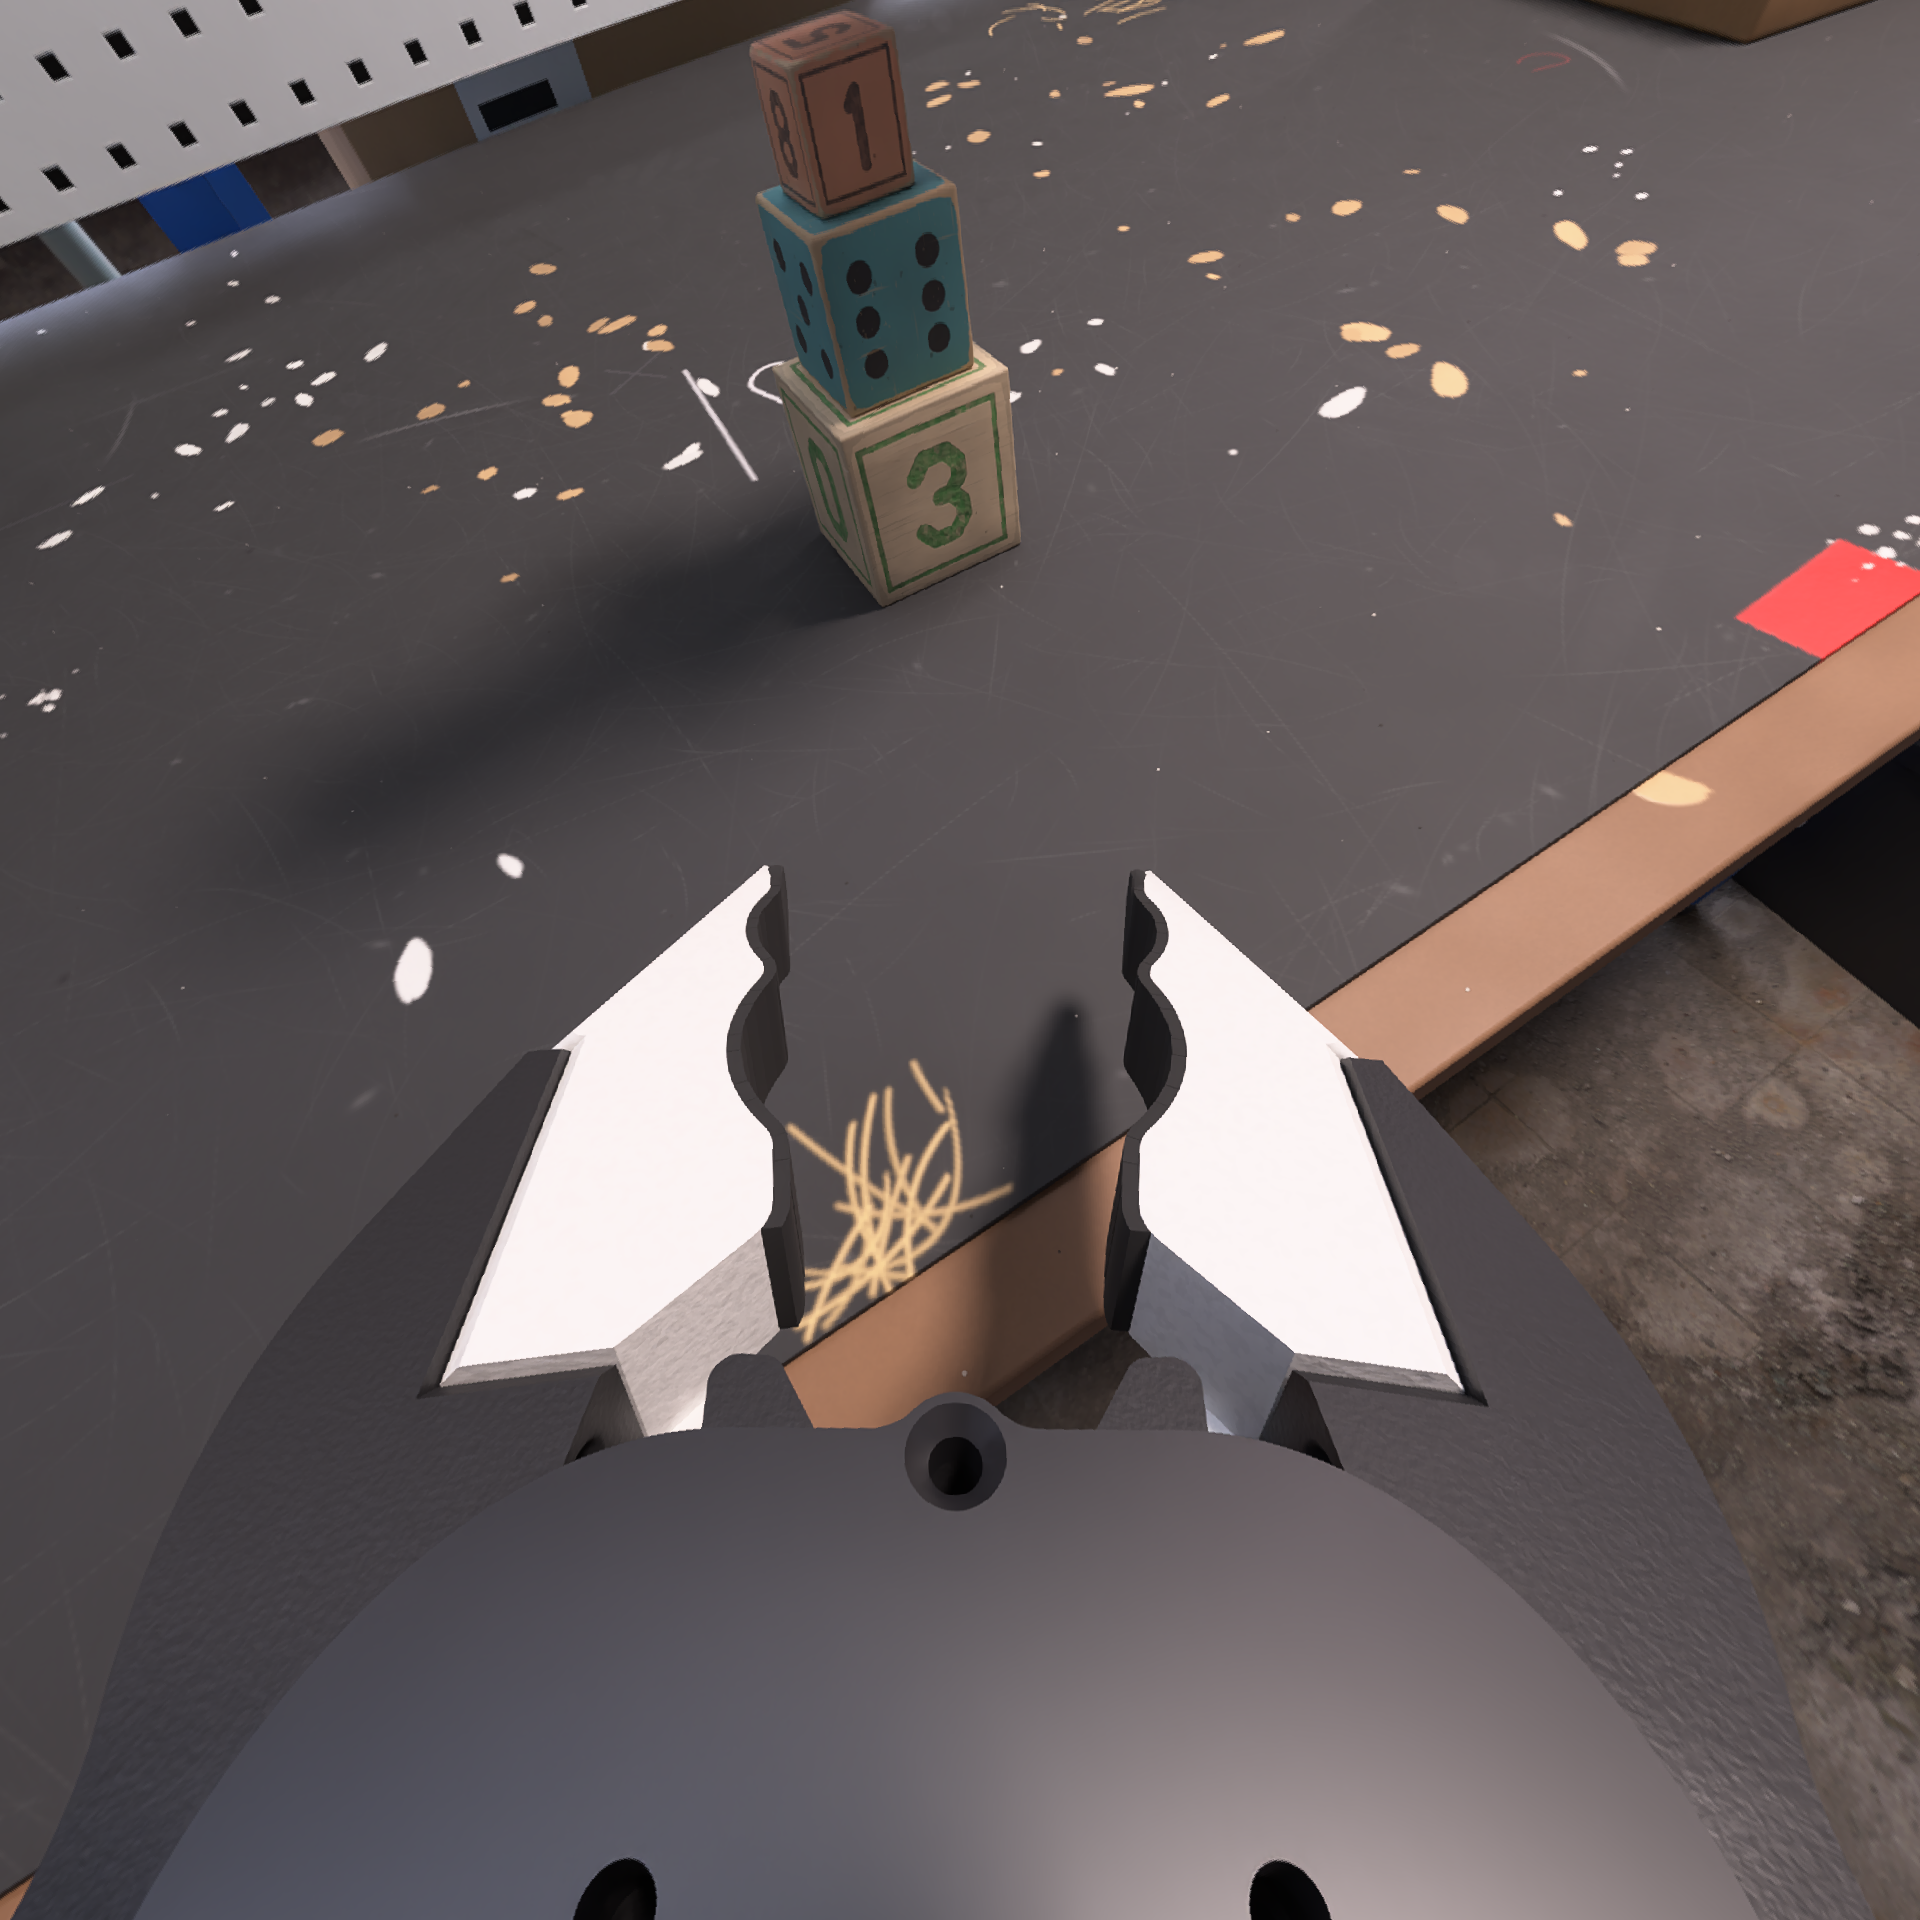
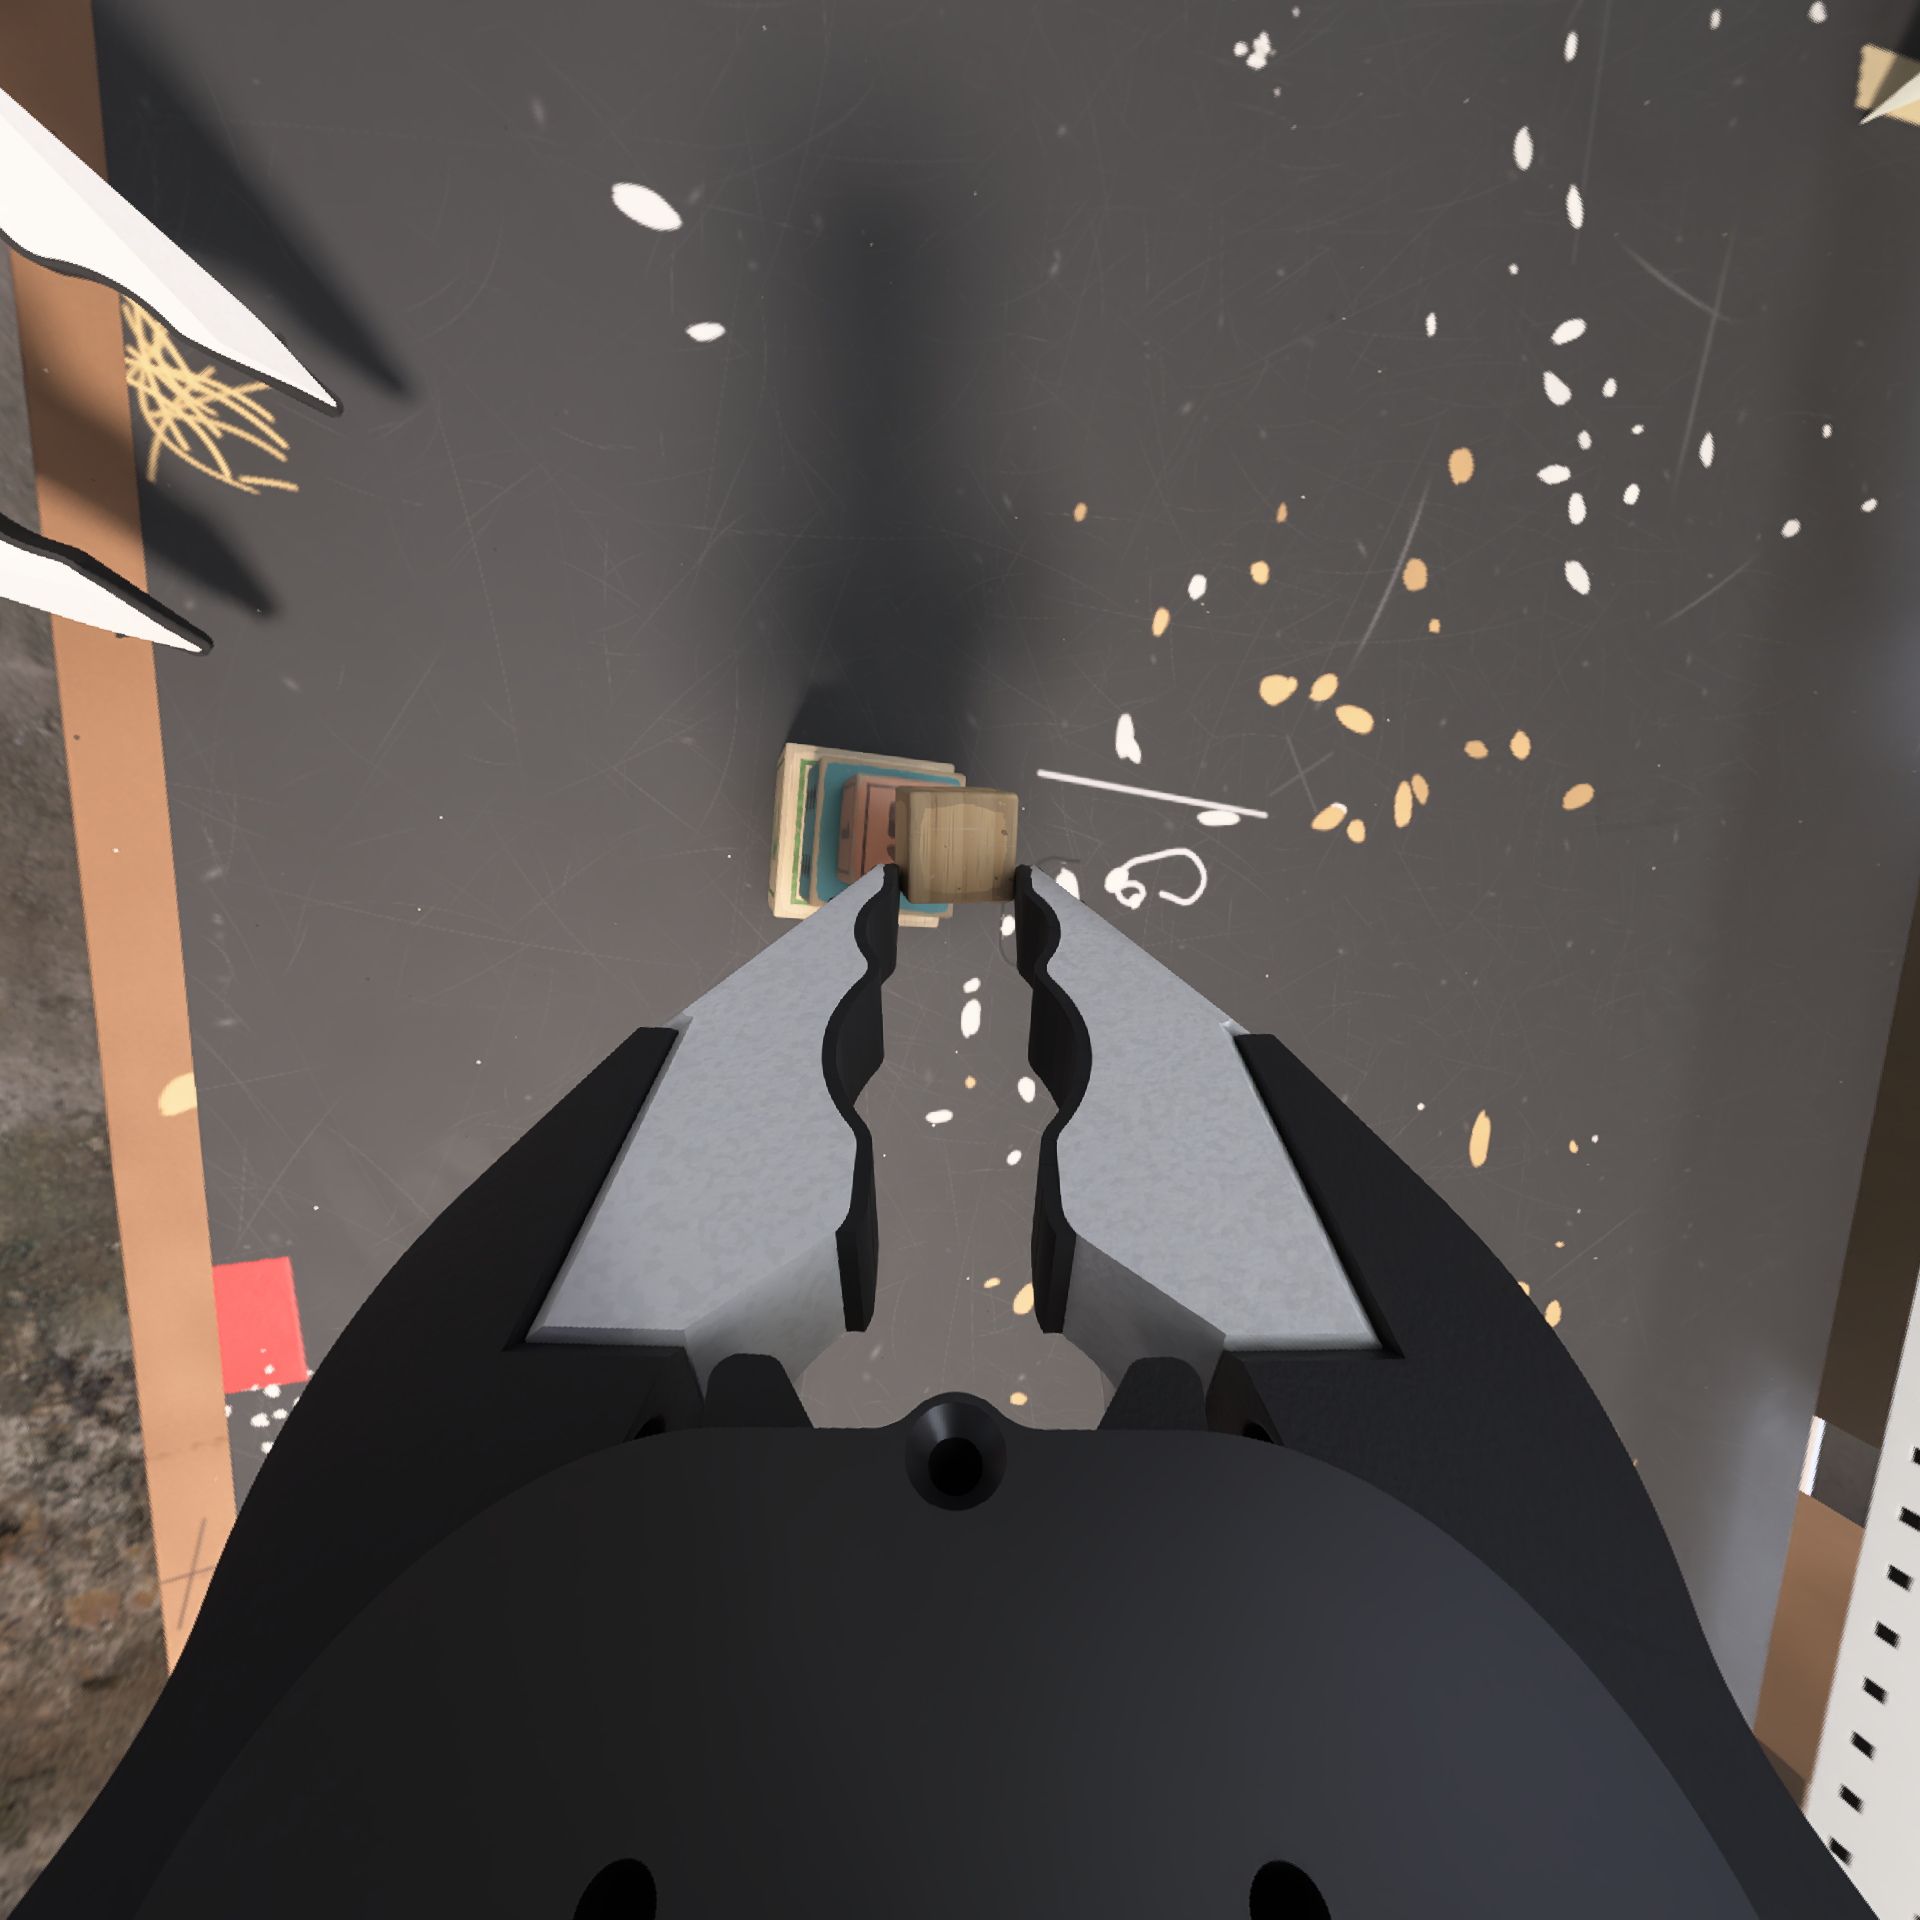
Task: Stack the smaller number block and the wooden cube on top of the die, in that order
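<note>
In the left wrist view a stack stands on the dark table: a large cream number block (image 1: pixel 925 488) at the bottom, a blue die (image 1: pixel 883 296) on it, and a small brown number block (image 1: pixel 842 114) on top. My left gripper (image 1: pixel 956 883) is open and empty, low by the table's edge, well short of the stack. The right wrist view looks straight down on the stack: cream block (image 2: pixel 792 831), die (image 2: pixel 831 821), brown block (image 2: pixel 871 816). My right gripper (image 2: pixel 956 875) is shut on a plain wooden cube (image 2: pixel 956 842), held above the stack and offset slightly to its right.
The table's brown edge (image 1: pixel 1558 914) runs diagonally at the right, with floor beyond. A red patch (image 1: pixel 1829 608) lies near that edge. A white perforated rail (image 1: pixel 260 83) is at the far left. The left gripper's fingers (image 2: pixel 208 312) show at the right wrist view's upper left.
</note>
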Tool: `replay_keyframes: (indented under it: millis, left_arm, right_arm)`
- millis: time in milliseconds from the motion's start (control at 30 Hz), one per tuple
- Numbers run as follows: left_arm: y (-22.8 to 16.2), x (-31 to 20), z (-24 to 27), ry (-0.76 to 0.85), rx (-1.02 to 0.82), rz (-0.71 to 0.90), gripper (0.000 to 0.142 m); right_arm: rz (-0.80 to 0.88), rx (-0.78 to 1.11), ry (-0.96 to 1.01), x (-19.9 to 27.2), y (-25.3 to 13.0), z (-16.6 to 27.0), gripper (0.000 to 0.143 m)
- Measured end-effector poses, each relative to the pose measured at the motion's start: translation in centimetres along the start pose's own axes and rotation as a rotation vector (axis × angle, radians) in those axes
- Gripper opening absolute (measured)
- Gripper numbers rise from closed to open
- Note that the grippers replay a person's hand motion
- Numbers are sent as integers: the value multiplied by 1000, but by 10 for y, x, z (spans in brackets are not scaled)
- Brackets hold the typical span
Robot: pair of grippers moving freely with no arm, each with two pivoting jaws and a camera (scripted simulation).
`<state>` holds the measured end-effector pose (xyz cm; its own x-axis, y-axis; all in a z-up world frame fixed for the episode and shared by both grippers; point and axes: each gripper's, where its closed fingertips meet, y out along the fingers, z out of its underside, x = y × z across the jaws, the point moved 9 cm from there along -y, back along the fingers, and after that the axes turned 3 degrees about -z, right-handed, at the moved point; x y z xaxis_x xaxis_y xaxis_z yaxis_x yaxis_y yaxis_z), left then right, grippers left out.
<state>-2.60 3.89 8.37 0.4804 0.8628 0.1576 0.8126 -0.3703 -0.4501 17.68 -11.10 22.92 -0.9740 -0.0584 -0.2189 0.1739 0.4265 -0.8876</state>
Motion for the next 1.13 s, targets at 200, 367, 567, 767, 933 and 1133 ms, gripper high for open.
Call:
replay_keyframes:
  millis: [200,367,567,767,933,1133]
  left_arm:
    - [-2,1,-1,6,-6,5,65]
    - [-3,0,-1,8,-6,11,65]
    - [-3,-3,-1,20,-2,11,66]
    - [-5,1,-2,7,-7,2,66]
    - [-7,10,-3,-24,-33,-27,66]
    - [-6,20,-4,-102,-64,-75,65]
  right_arm:
    - [-33,61,5,2,12,-7,22]
    - [-48,78,25,2,17,-7,22]
    - [-59,76,37,2,21,-6,22]
    - [78,-97,62,13,-16,1,37]
    - [418,-342,287,62,-34,42,40]
    - [571,-550,630,133,-2,106,44]
